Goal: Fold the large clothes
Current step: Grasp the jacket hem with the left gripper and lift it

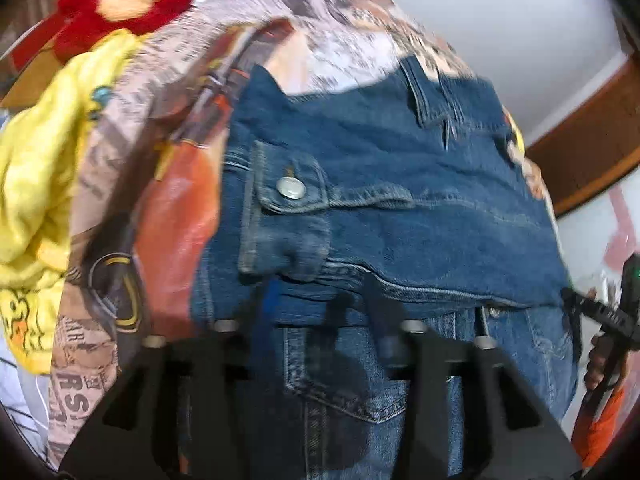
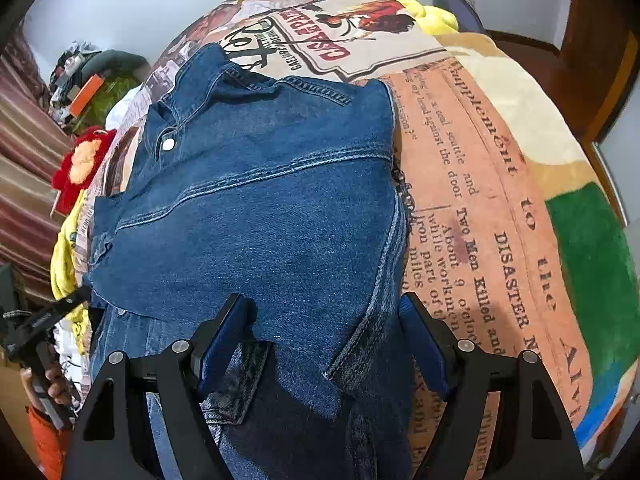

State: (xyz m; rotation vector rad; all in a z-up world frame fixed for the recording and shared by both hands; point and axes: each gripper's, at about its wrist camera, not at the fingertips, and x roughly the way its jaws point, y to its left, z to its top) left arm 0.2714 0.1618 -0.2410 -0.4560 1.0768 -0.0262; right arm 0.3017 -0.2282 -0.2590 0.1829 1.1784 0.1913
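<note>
A blue denim jacket (image 2: 256, 216) lies partly folded on a bed with a newspaper-print cover (image 2: 472, 184). In the left wrist view the jacket (image 1: 400, 184) fills the middle, with a silver button (image 1: 291, 187) on a cuff flap. My left gripper (image 1: 324, 316) is at the jacket's folded edge, blurred; its jaws stand apart over the denim. My right gripper (image 2: 324, 320) is open, its blue pads (image 2: 224, 336) either side of the jacket's near edge, holding nothing. The left gripper also shows in the right wrist view (image 2: 76, 300), at the jacket's left edge.
A yellow garment (image 1: 36, 184) and a red and orange plush flower (image 1: 120, 4) lie left of the jacket. A green and cream blanket (image 2: 592, 264) covers the bed's right side. Clutter (image 2: 88, 80) sits far left by a curtain. White wall behind.
</note>
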